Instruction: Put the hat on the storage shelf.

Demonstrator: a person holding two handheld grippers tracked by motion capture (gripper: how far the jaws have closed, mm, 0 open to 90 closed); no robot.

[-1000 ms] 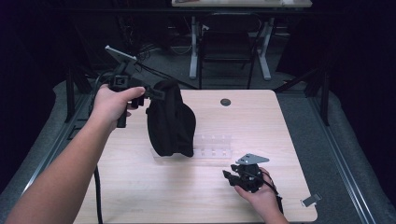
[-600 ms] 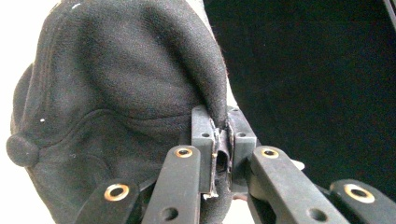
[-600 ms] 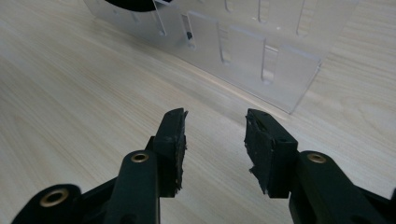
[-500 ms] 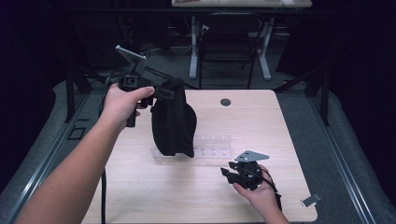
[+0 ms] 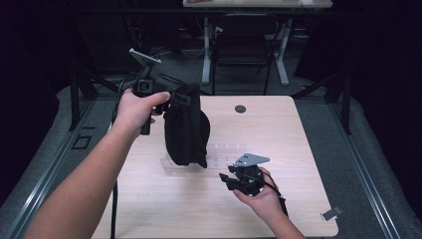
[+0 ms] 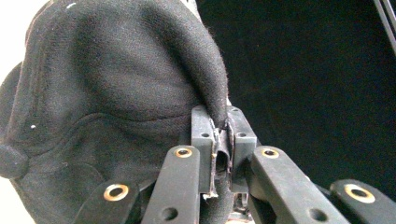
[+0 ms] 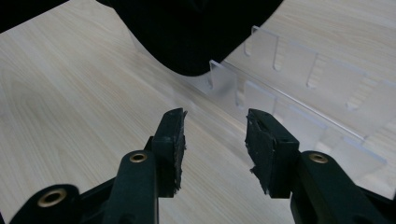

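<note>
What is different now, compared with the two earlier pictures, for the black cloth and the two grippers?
The left gripper has carried the black cloth a little higher and to the right, keeping its jaws shut on a fold of it. The right gripper has drifted slightly up the table toward the clear plastic rack, jaws open with nothing between them. The rack and the table stayed as they were.

The table (image 5: 298, 129) is lit evenly from above, while the room around it sinks into darkness. The high view is soft and grainy.
</note>
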